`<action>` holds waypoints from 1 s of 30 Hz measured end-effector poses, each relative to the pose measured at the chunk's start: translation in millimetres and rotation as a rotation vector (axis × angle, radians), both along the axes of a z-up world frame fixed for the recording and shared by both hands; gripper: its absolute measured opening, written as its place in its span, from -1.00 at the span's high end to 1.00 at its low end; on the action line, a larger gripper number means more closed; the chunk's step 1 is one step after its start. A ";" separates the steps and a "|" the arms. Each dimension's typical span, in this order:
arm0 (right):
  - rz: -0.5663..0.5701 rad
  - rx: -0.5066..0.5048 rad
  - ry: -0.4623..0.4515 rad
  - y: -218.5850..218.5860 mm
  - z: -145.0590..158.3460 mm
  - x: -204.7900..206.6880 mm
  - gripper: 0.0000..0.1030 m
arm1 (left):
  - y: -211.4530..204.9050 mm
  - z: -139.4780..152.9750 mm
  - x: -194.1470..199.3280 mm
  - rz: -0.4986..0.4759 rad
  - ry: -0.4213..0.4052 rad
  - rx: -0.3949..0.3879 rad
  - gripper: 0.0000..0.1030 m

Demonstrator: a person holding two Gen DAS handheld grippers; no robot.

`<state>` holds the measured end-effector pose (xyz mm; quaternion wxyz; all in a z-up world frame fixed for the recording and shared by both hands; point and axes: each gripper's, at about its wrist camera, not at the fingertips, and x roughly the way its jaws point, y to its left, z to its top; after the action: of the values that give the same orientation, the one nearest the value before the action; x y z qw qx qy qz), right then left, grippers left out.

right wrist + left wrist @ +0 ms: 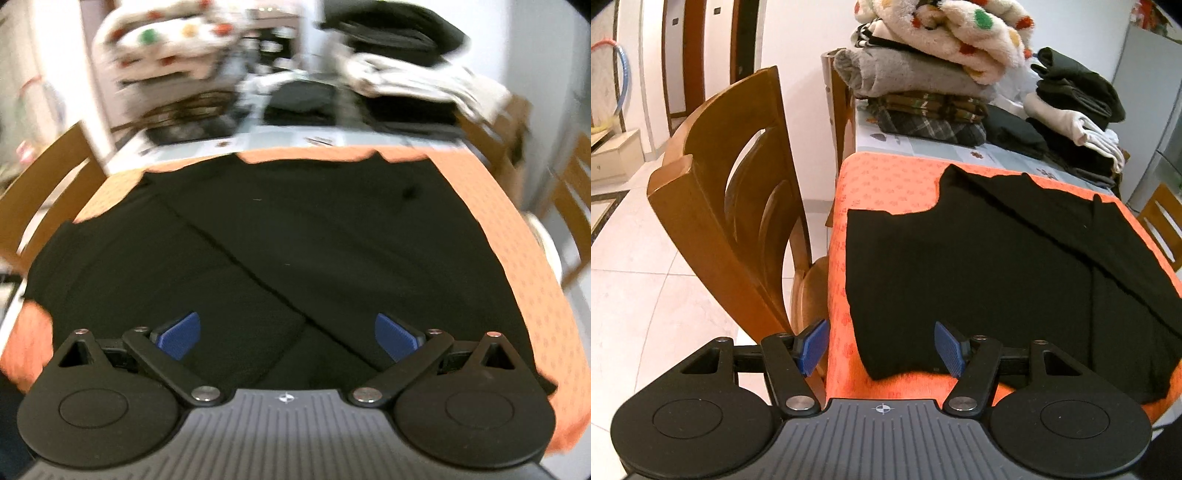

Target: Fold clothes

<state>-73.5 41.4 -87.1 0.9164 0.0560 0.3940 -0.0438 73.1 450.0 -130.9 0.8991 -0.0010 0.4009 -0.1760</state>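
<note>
A black garment (997,266) lies spread flat on a table covered w/ an orange patterned cloth (886,181); one sleeve is folded diagonally across its body. In the right wrist view, which is motion-blurred, the same black garment (280,236) fills most of the orange cloth (517,243), w/ a diagonal fold line running across it.

Left gripper (881,345) hovers at the near left corner of the garment, blue-padded fingers (812,347) wide apart — one over the table edge, the other over the black fabric, holding nothing. Right gripper (288,336) sits low over the near part of the garment, blue fingers (393,338) also spread apart and empty.

At the far end of the table: a stack of folded clothes (923,96) topped by a cream fleece w/ coloured dots (960,33), plus a second pile of dark and white items (1075,110). A wooden chair (738,206) stands just beside the table's left edge, on a pale tiled floor (639,288).
</note>
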 end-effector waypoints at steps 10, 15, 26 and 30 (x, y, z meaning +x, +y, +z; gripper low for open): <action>0.195 -0.014 0.021 15.5 -6.2 5.1 -0.93 | 5.0 3.6 -18.9 0.005 -0.017 0.012 -0.29; 0.209 -0.013 0.029 19.4 -10.5 7.5 -0.93 | 11.1 -12.5 -3.4 0.120 0.052 -0.075 -0.21; 0.122 0.010 0.020 18.4 -7.2 -10.5 -0.93 | -6.6 -29.5 7.3 0.220 0.148 -0.116 0.30; 0.066 0.008 0.027 13.2 -5.2 -22.6 -0.93 | -15.4 -17.6 2.7 0.235 0.104 -0.065 0.75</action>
<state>-96.1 54.6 -92.3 0.9118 0.0460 0.4079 -0.0126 75.7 434.6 -148.5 0.8909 -0.0865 0.4382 -0.0820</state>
